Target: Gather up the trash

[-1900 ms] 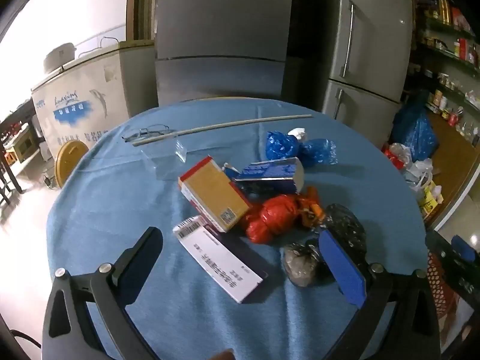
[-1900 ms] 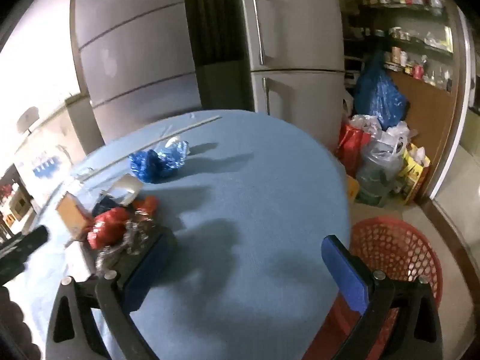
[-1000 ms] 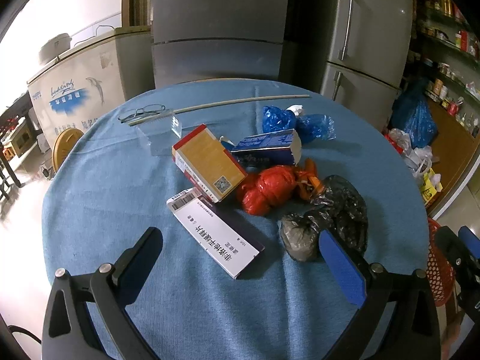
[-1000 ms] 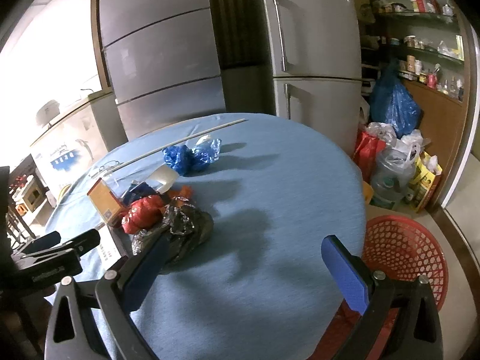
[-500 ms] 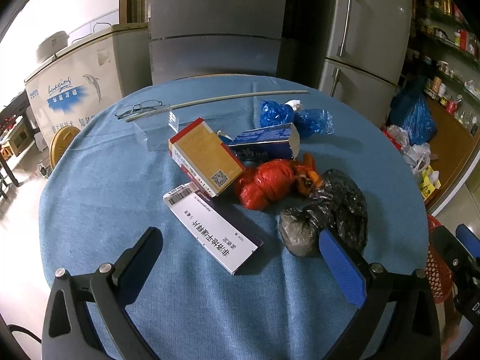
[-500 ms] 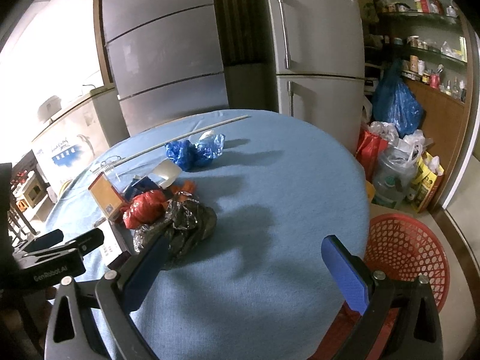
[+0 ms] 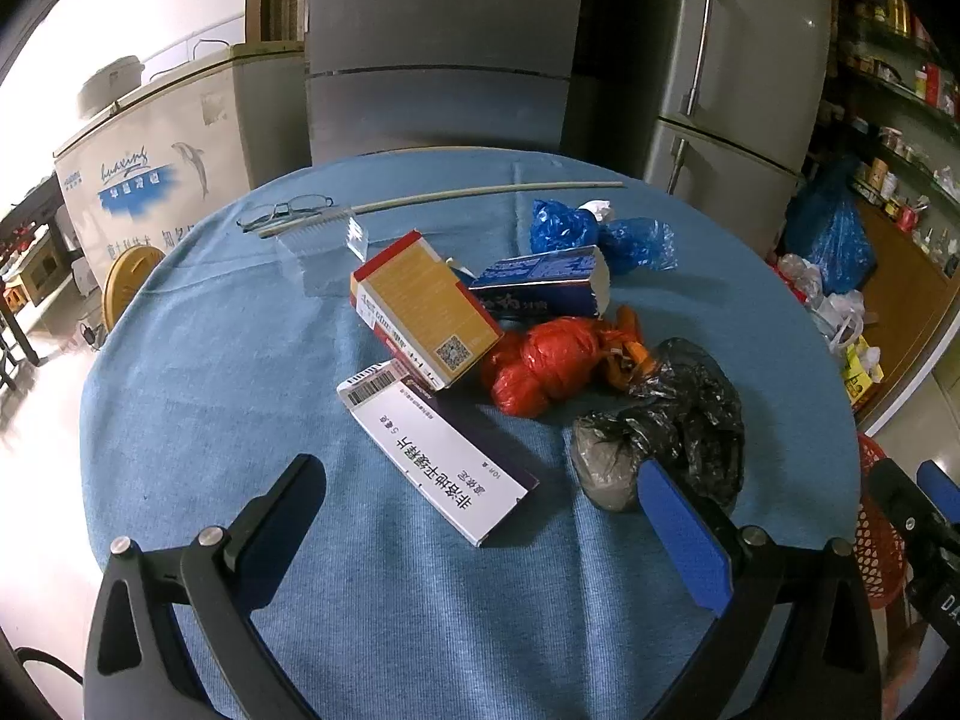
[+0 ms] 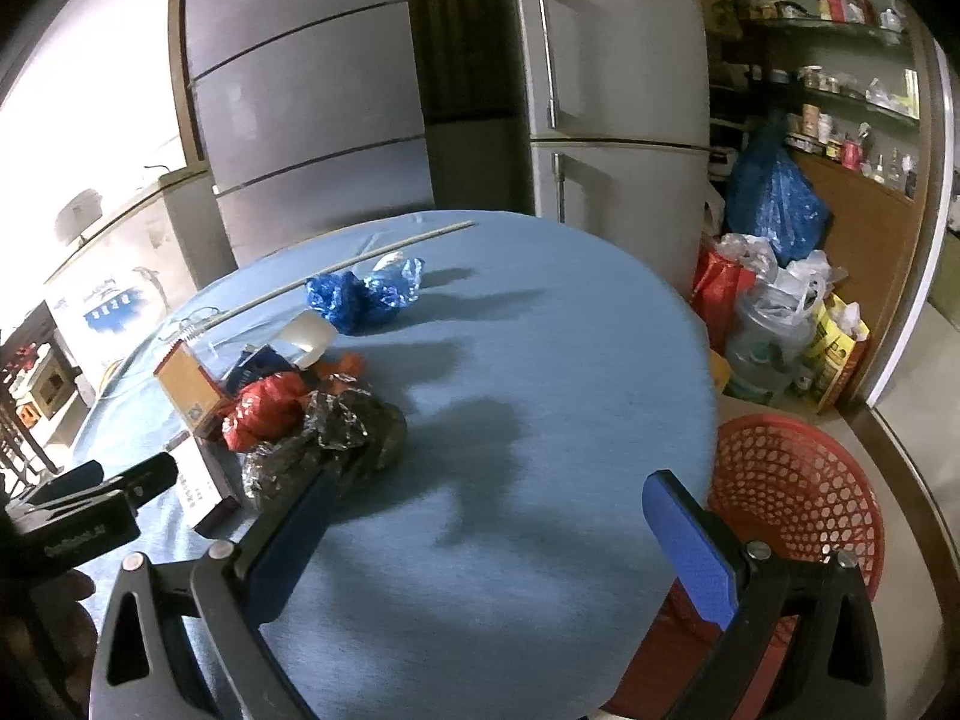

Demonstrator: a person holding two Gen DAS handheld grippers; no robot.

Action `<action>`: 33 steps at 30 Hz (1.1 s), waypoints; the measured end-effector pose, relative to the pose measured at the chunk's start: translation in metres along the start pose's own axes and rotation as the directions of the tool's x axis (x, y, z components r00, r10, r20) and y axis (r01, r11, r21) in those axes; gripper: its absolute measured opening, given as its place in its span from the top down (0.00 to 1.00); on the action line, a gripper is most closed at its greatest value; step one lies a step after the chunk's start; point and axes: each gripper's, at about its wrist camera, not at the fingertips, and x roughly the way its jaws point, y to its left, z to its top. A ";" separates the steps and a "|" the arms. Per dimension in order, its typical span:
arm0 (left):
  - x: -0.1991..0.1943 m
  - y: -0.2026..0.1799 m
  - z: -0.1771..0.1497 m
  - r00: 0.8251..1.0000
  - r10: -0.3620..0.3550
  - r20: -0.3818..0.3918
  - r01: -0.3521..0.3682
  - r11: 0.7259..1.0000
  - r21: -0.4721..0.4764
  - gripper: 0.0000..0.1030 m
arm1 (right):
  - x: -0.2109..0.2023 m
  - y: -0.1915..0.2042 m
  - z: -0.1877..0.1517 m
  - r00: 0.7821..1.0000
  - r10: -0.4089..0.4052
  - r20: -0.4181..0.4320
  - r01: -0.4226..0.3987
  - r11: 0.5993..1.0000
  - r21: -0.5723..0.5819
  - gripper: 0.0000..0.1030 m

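Trash lies on a round blue table: a white box, a yellow box, a blue carton, a red bag, a black bag and a blue bag. My left gripper is open and empty, just short of the white box. My right gripper is open and empty above the table, right of the pile; the black bag is by its left finger. A red mesh basket stands on the floor to the right.
Glasses and a long thin rod lie at the table's far side. Grey fridges stand behind. Bags and bottles sit on the floor by wooden shelves at the right. A white chest freezer stands at the left.
Both grippers have pulled back a little from the pile, so more of the table shows. The trash has not moved. Both stay open.
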 end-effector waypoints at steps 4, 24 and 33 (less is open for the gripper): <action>-0.001 -0.001 -0.001 1.000 0.001 -0.001 -0.001 1.000 0.001 0.00 | -0.001 0.001 0.000 1.000 -0.006 0.001 0.006 1.000 -0.004 0.00; 0.001 0.001 -0.005 1.000 -0.001 -0.013 0.000 1.000 -0.001 0.00 | 0.002 0.002 -0.002 1.000 -0.024 -0.009 0.024 1.000 -0.010 0.00; 0.001 0.001 -0.006 1.000 -0.002 -0.015 0.002 1.000 -0.004 0.00 | 0.002 0.000 -0.003 0.999 -0.030 -0.012 0.030 1.000 -0.005 0.00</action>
